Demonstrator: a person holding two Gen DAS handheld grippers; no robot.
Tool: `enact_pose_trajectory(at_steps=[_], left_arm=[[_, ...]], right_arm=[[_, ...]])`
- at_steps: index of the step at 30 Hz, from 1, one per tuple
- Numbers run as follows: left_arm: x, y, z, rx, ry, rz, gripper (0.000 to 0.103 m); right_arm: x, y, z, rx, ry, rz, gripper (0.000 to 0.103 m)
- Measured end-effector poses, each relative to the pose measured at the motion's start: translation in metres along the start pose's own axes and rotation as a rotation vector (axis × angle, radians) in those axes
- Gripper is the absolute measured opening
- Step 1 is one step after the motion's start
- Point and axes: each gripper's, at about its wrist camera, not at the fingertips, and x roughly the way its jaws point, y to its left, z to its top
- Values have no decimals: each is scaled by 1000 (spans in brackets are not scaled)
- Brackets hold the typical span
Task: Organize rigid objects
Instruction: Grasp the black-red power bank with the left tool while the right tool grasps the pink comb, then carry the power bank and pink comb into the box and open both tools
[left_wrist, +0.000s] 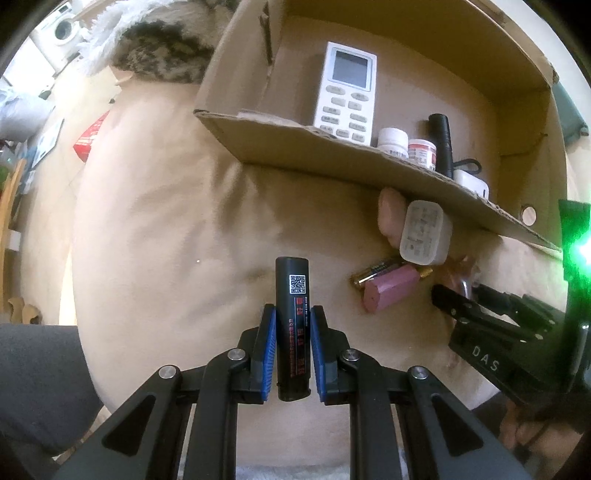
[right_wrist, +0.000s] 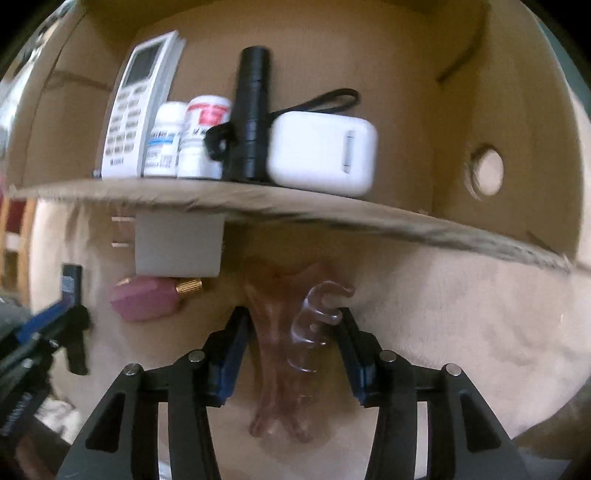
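My left gripper (left_wrist: 292, 314) is shut on a black cylinder with a QR label (left_wrist: 291, 295), held above the beige cushion. My right gripper (right_wrist: 291, 317) straddles a translucent brown hair claw clip (right_wrist: 284, 332) lying on the cushion; its jaws are apart and touch the clip's sides. The right gripper also shows in the left wrist view (left_wrist: 454, 295). A cardboard box (right_wrist: 332, 210) holds a white remote (right_wrist: 136, 107), two pill bottles (right_wrist: 199, 136), a black flashlight (right_wrist: 251, 110) and a white case (right_wrist: 321, 151).
In front of the box lie a white charger (left_wrist: 424, 232), a pink bottle (left_wrist: 388, 288), a battery (left_wrist: 373, 275) and a pink eraser-like piece (left_wrist: 391, 210). A fluffy cushion (left_wrist: 155, 48) and a red packet (left_wrist: 88, 140) lie at the far left.
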Motion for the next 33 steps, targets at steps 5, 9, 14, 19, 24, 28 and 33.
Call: enact_pose_trajectory(at_steps=[5, 9, 14, 19, 24, 28, 33], left_arm=[[-1, 7, 1, -7, -10, 3, 16], [-5, 10, -1, -10, -26, 20, 16], [-8, 17, -3, -22, -40, 38, 16], [-19, 17, -4, -2, -91, 62, 16], [-39, 14, -7, 20, -156, 70, 16], [-59, 18, -2, 9, -198, 55, 16], [-90, 15, 9, 14, -281, 50, 16]], right_arm=[[-5, -1, -10, 2, -20, 21, 36], [-28, -19, -10, 15, -63, 57, 36], [-53, -29, -23, 21, -122, 82, 36], [-72, -20, -33, 51, -203, 141, 36], [-108, -18, -37, 49, -318, 204, 36], [-131, -21, -35, 33, -407, 247, 36], [-161, -20, -34, 16, -504, 253, 36]])
